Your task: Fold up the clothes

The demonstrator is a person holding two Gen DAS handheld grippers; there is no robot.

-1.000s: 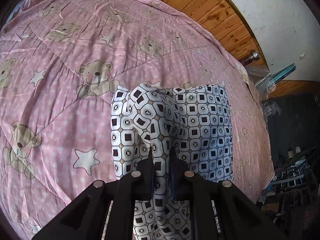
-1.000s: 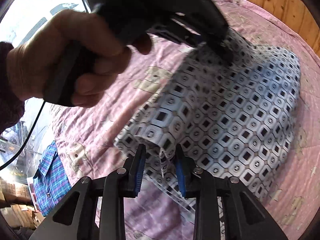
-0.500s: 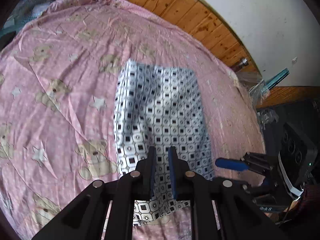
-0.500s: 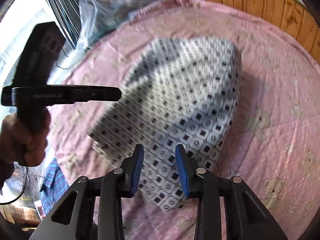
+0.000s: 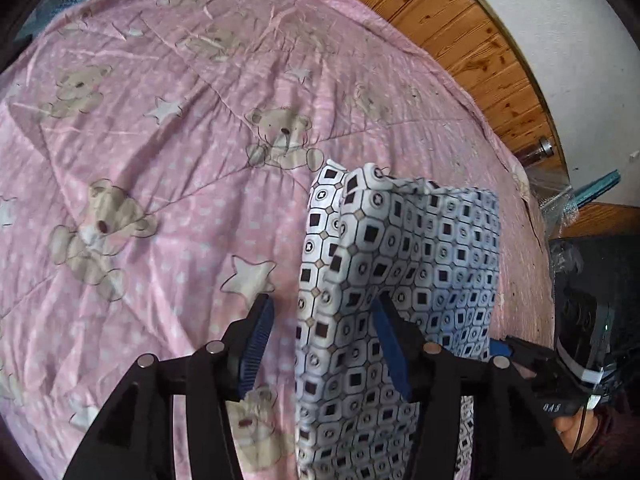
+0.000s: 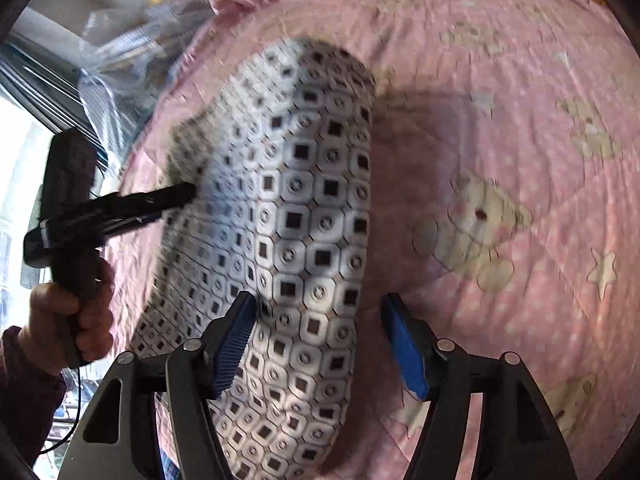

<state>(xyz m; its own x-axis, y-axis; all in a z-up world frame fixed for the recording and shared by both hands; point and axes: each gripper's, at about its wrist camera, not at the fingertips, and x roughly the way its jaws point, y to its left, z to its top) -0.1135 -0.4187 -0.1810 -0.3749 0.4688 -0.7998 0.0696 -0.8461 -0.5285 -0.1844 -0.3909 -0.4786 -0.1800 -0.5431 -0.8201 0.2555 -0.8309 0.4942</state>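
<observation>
Both sets of jaws, nearly closed on the cloth half a second ago, now stand wide apart and grip nothing.

Left wrist view: the left hand-held gripper (image 5: 320,340) hangs over the patterned garment (image 5: 404,264), which lies folded on the pink bear-print bedspread (image 5: 140,140). The garment's left edge runs up between the blue pads, ending in a raised, curled corner near a printed bear. Its right edge lies near the bed's right side. Bare bedspread spreads wide to the left and beyond the garment, up to the wooden wall panelling (image 5: 460,20). At the lower right the right hand-held gripper (image 5: 520,354) shows beside the garment.

Right wrist view: the right hand-held gripper (image 6: 316,340) straddles the garment's (image 6: 296,216) near right edge, which is rounded and casts a shadow on the bedspread (image 6: 520,140). Open bedspread fills the right. On the left a hand (image 6: 70,320) holds the left hand-held gripper (image 6: 176,196), its tip at the garment's far left edge; motion blur hides whether it touches.
</observation>
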